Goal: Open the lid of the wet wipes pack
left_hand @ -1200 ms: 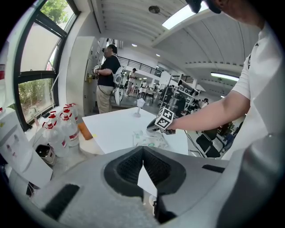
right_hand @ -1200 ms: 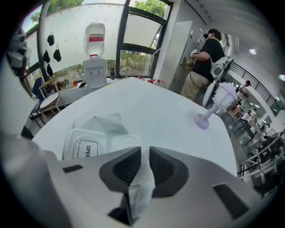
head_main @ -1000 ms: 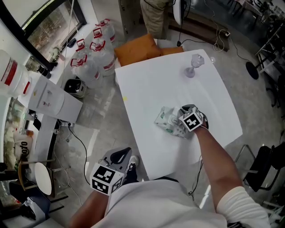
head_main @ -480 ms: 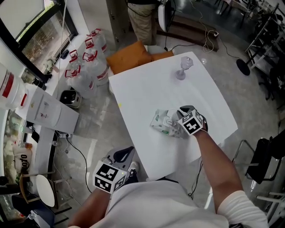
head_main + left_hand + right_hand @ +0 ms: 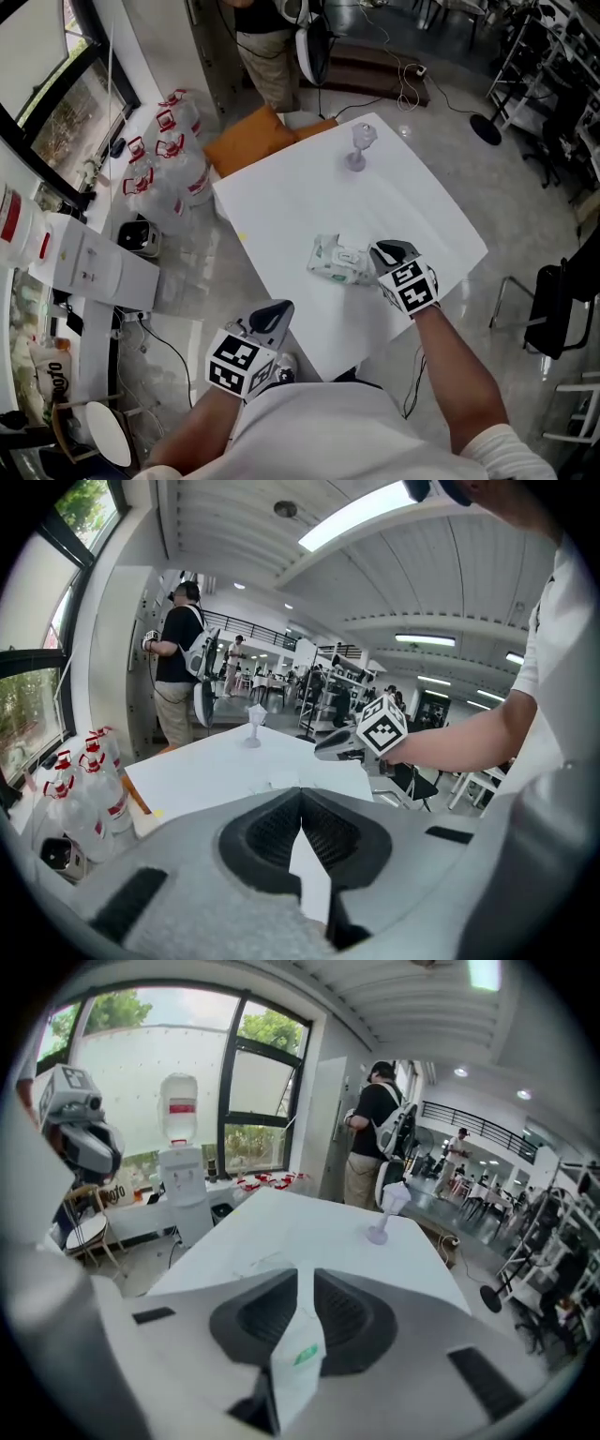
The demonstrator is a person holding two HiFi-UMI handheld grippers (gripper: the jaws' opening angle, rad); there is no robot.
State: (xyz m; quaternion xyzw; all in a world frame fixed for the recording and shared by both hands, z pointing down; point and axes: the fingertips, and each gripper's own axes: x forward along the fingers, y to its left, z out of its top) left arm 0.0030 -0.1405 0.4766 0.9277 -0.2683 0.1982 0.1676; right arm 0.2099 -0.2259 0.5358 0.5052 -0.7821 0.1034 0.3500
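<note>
pack [image 5: 337, 262]: middle of the bench [image 5: 281, 197]
right hand-held gripper [image 5: 378, 250]: closing, pack between jaws
left hand-held gripper [image 5: 277, 314]: closed, empty

The wet wipes pack [image 5: 336, 262] lies on the worktop [image 5: 281, 202], towards its near right side. A stemmed glass [image 5: 357, 147] stands well apart from it, at the far edge. On the floor left of the worktop stand water bottles [image 5: 159, 164], with a cushion [image 5: 246, 141] between them and the far corner, and a person [image 5: 267, 47] behind it
</note>
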